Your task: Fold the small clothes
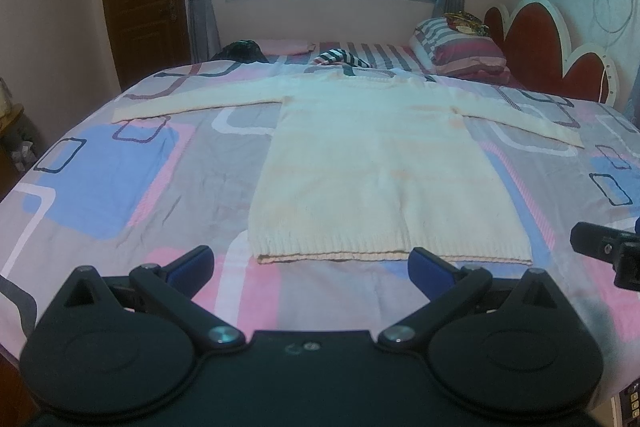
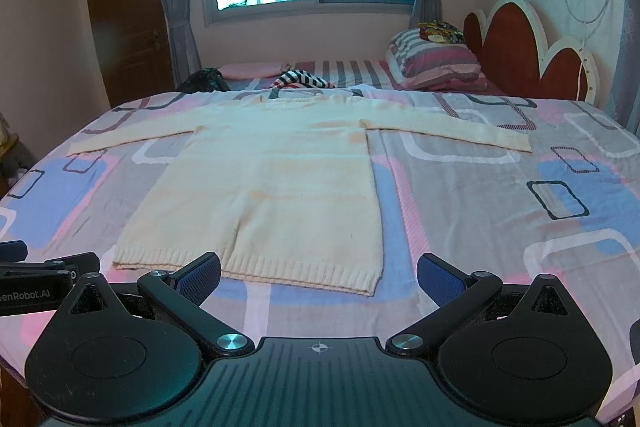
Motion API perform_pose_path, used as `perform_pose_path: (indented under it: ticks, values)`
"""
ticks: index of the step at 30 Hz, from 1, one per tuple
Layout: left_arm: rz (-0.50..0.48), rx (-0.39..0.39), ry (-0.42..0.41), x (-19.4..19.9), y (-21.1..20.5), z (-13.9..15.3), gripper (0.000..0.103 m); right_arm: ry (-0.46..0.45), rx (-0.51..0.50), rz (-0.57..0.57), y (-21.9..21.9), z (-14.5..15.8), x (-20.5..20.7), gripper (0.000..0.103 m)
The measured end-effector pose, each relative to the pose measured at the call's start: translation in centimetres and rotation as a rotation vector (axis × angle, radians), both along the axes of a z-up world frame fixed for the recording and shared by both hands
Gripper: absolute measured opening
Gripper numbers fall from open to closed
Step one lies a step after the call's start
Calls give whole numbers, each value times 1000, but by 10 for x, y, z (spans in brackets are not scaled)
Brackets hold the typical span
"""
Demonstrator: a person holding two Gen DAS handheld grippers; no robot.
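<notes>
A cream knitted sweater [image 1: 372, 163] lies flat on the bed, both sleeves spread out sideways, ribbed hem towards me. It also shows in the right wrist view [image 2: 272, 187]. My left gripper [image 1: 312, 267] is open and empty, just short of the hem. My right gripper [image 2: 318, 277] is open and empty, near the hem's right corner. The right gripper shows at the right edge of the left wrist view [image 1: 608, 251]; the left gripper shows at the left edge of the right wrist view [image 2: 36, 279].
The bed has a patterned pink, blue and grey sheet [image 1: 120, 187]. Striped pillows [image 1: 460, 51] and a red headboard [image 1: 548, 55] are at the far right. A striped garment [image 1: 340, 59] and a dark bundle [image 1: 240, 51] lie beyond the sweater.
</notes>
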State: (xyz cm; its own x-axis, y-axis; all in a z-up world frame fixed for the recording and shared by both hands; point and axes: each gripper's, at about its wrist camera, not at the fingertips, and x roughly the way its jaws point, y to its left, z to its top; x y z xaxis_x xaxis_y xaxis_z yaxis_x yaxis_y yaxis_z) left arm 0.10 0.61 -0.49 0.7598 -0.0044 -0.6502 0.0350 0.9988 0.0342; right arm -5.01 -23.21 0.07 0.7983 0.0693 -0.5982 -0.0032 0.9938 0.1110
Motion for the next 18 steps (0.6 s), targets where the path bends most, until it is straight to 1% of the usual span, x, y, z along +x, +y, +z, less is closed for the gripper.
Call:
perform_pose_path:
  ticks: [18]
  values:
    - [3,2,5,0,-1,-2,103,7,3,1,-1,-2,1,103]
